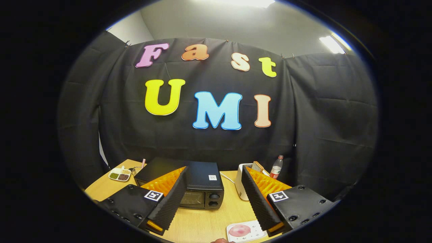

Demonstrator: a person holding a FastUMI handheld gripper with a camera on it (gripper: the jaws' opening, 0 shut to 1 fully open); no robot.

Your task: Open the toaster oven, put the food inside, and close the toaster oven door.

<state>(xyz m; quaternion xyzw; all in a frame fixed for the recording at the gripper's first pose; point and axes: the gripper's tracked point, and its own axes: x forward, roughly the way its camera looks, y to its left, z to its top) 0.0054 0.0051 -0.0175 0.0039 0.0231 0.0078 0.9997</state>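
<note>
A black toaster oven (pixel 199 185) stands on the wooden table (pixel 206 222), just beyond my fingers and a little toward the left one, its glass door shut and two knobs on its right side. Close below the right finger lies a white tray (pixel 244 232) carrying a pink round piece of food (pixel 239 231). My gripper (pixel 215 177) hovers above the table with its fingers spread wide and nothing between them. The left finger (pixel 168 199) covers part of the oven's front.
A white toaster (pixel 242 185) with a slice of bread in it stands right of the oven, with a red-capped bottle (pixel 276 167) behind it. At the table's far left sit a small divided dish (pixel 119 174) and a pink stick. A fingertip shows beside the tray.
</note>
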